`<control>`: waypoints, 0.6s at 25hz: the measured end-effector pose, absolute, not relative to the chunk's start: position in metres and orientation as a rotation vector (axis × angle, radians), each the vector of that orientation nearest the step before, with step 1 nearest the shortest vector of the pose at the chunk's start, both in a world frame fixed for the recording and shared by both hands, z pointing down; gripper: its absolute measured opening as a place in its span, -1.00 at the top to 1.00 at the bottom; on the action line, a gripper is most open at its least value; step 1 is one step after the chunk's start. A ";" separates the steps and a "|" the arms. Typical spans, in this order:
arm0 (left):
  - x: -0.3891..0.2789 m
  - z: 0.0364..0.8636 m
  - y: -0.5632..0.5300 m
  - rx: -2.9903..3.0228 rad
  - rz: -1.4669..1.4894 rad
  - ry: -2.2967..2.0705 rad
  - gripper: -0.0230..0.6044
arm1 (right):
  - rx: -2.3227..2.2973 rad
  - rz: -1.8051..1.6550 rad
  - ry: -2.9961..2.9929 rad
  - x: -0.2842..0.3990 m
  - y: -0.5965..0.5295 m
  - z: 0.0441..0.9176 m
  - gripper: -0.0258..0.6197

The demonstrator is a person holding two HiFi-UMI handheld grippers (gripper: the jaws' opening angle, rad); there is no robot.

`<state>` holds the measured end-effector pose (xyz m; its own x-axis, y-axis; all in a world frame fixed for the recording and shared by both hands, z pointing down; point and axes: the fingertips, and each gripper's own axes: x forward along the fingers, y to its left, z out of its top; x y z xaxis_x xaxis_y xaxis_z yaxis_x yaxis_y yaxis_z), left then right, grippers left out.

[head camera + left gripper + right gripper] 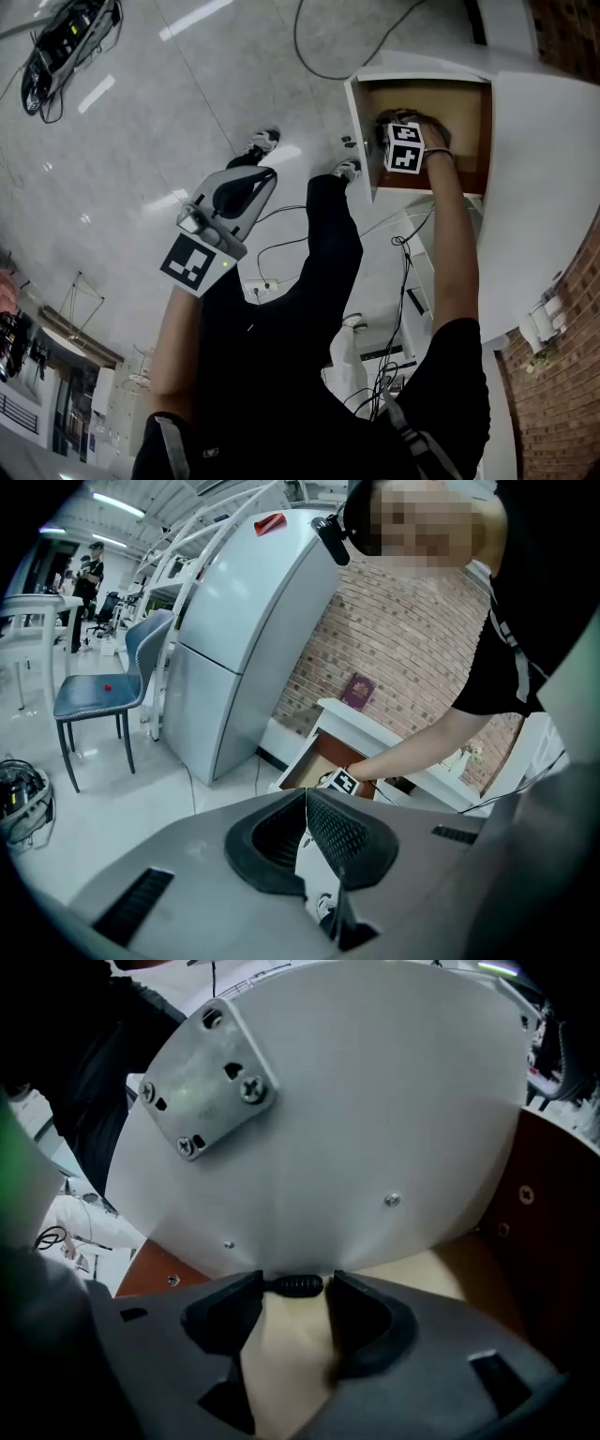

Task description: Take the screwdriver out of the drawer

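Black screwdriver handle lies between the right gripper's wide-open jaws.

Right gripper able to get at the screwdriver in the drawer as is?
Probably yes. The right gripper is down in the open drawer, jaws apart, with the black ribbed screwdriver handle lying between its tips against the white drawer front. Nothing blocks it, though only the handle shows.

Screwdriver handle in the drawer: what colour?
Black, with a ribbed grip. The screwdriver handle shows best in the right gripper view.
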<state>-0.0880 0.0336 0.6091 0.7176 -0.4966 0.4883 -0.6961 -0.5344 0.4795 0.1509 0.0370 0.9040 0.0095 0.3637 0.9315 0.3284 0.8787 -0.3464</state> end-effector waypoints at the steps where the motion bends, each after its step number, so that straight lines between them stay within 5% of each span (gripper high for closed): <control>1: -0.088 0.610 0.033 2.252 0.384 -0.901 0.87 | -0.565 0.038 -1.587 0.152 0.036 0.906 0.03; 15: -0.081 0.614 0.032 2.252 0.377 -0.882 0.87 | -0.587 0.069 -1.606 0.151 0.048 0.905 0.06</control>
<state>-0.0805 0.0323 0.6136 0.7286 -0.4876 0.4810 -0.6846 -0.5392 0.4904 0.1514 0.0478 0.9049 -0.0055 0.4068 0.9135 0.3273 0.8639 -0.3828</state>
